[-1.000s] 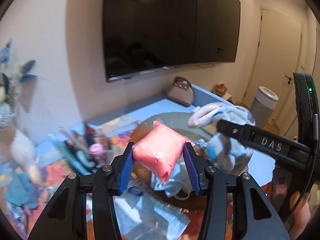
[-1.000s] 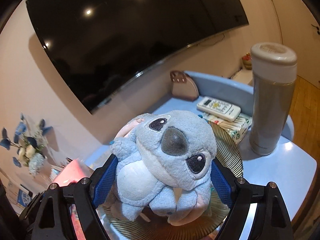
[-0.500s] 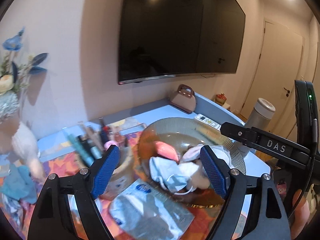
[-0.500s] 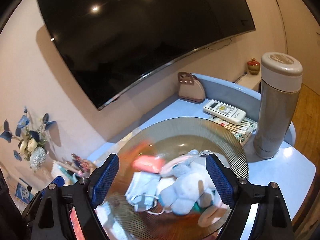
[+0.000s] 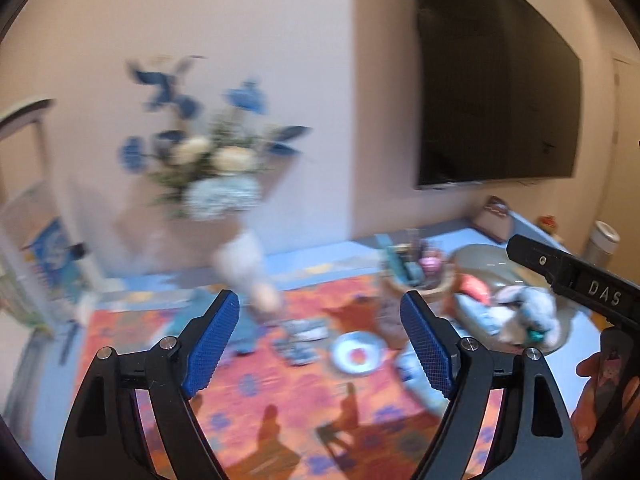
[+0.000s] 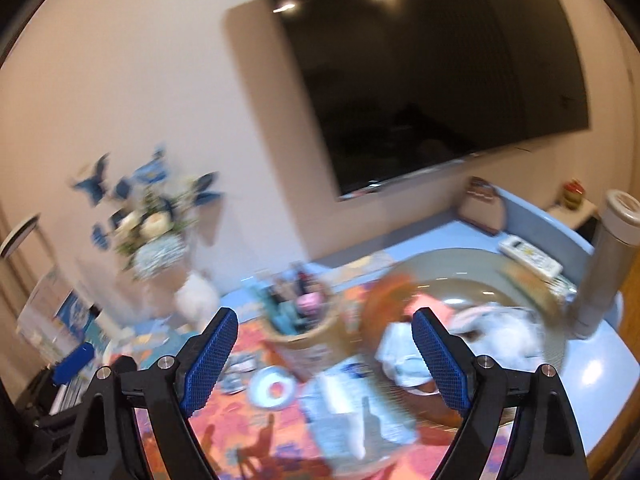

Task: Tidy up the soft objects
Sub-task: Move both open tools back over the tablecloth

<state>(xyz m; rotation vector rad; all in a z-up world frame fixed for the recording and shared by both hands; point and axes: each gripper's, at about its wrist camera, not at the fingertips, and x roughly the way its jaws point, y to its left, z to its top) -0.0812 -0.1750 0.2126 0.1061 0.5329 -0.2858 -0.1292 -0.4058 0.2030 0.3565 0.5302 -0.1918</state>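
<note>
Both views are blurred by motion. My left gripper is open and empty, hanging over the orange patterned mat. My right gripper is also open with nothing between its fingers. The ribbed brown plate lies to the right of both. In it are a blue plush toy, a pink soft pack and a pale face mask. The left wrist view shows the same plush toy and pink pack at its right edge, behind my right gripper's black body.
A wooden cup of pens and tubes stands left of the plate. A tall thermos and a remote sit at the right. A small round dish and a foil packet lie on the mat. A flower vase stands at the back left.
My left gripper let go of the pink pack and my right let go of the plush toy; both now lie in the plate. Both grippers have pulled back and swung left.
</note>
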